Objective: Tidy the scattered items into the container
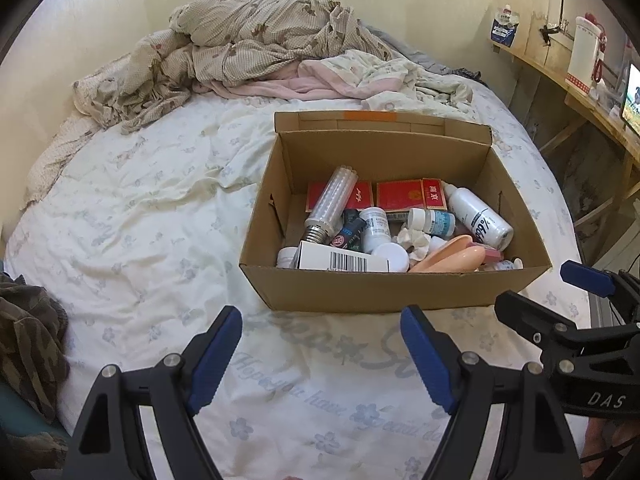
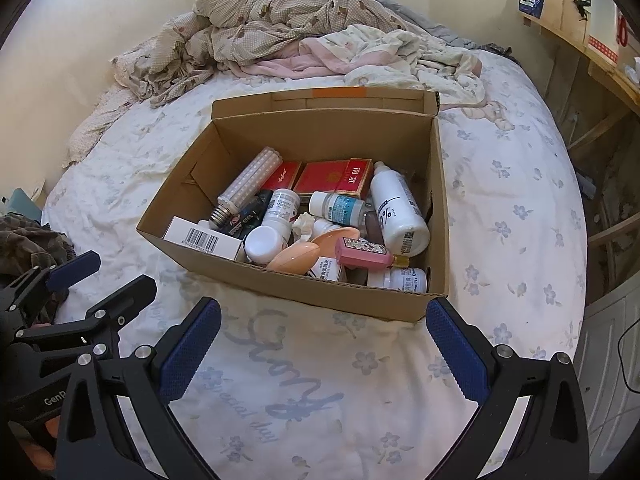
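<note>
Cardboard box [image 1: 384, 288] of smooth bottles sits on rumpled bedsheet [image 1: 160, 220]; both claws gape, empty.

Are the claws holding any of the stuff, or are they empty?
Nothing is held. The left claw and the right claw are both open over the bedsheet, with nothing between them. The things lie in the cardboard box.
</note>
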Tool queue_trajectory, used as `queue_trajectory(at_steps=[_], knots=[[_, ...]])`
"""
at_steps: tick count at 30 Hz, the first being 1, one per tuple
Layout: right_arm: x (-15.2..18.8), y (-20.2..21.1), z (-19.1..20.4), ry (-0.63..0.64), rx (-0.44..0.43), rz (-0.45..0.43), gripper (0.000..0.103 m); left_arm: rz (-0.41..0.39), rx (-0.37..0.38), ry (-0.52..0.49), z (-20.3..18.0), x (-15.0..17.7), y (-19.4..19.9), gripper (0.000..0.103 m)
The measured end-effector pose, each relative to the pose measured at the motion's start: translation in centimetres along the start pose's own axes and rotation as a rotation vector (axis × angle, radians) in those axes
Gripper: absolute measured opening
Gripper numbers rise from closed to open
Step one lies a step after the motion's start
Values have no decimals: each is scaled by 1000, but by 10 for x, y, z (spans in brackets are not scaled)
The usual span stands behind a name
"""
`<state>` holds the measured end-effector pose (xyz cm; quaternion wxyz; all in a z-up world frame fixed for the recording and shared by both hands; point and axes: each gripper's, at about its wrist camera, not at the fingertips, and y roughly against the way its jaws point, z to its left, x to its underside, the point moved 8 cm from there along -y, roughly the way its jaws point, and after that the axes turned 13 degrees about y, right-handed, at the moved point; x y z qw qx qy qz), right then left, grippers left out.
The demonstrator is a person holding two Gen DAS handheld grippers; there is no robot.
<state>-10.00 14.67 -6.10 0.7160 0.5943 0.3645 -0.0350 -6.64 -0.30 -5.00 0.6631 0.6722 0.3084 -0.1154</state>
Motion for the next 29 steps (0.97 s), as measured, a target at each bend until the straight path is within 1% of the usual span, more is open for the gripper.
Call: queue_trajectory(at_steps=[29], knots=[[0,0,3,7,2,0,103,14,16,4,0,3,1,82]])
